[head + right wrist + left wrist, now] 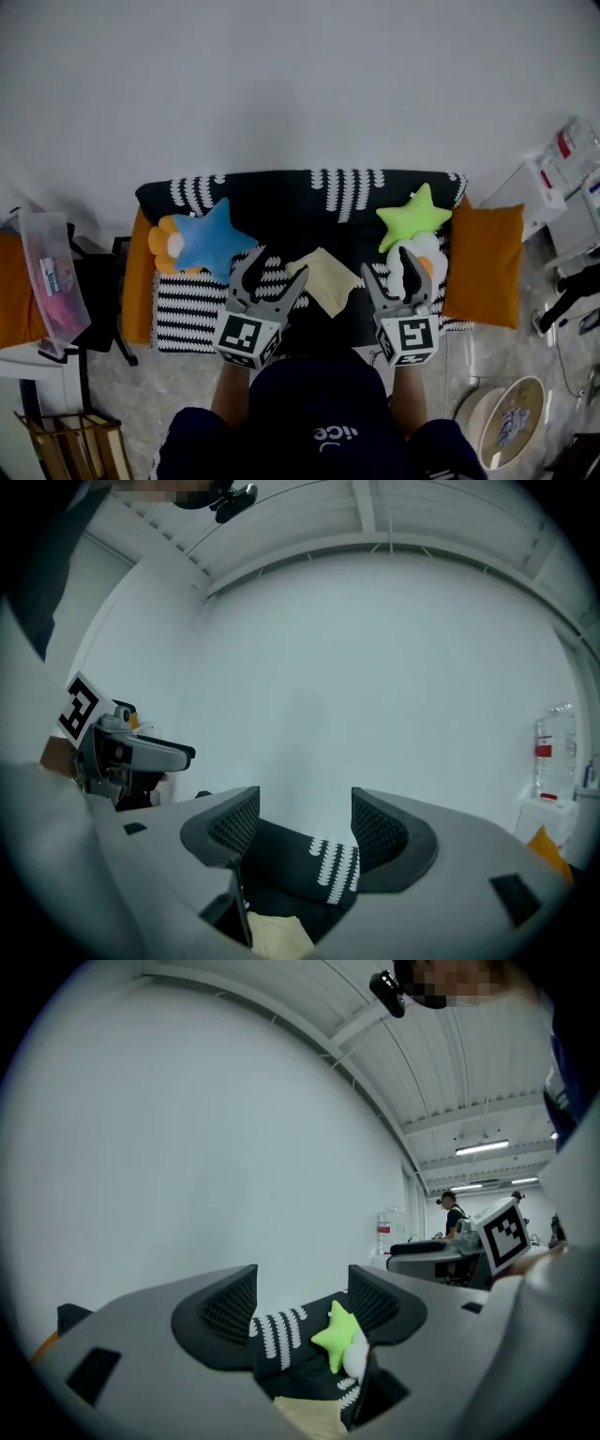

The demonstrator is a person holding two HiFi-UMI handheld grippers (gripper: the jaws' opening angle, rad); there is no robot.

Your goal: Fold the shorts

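**Q:** What's the cloth like, and where does it lie?

**A:** The shorts [323, 278] are pale yellow, soft and matte, folded into a flat, rough diamond. They rest in the middle of the black cover [309, 192], which has jagged-edged white stripes, and in the head view they show between my two tools.

**Q:** And the tools?

**A:** Both are released. My left gripper [277, 267] has its grey jaws spread, the mesh-textured pads facing each other with nothing between them. My right gripper [386, 264] is the same. Neither touches the fabric.

**Q:** What else is on the cover?

**A:** Plush shapes. A blue star pillow [208, 239] sits against an orange flower pillow [167, 244] on the left. On the right a lime-green star pillow [412, 217] sits above a white plush [424, 251]. A smooth orange cushion [487, 262] lies at the right end.

**Q:** Anything hard to make out?

**A:** My right gripper covers part of the white plush, so I can't tell its shape. In each gripper view only a corner of the shorts shows, cut off at the bottom. My head hides the near edge of the cover.
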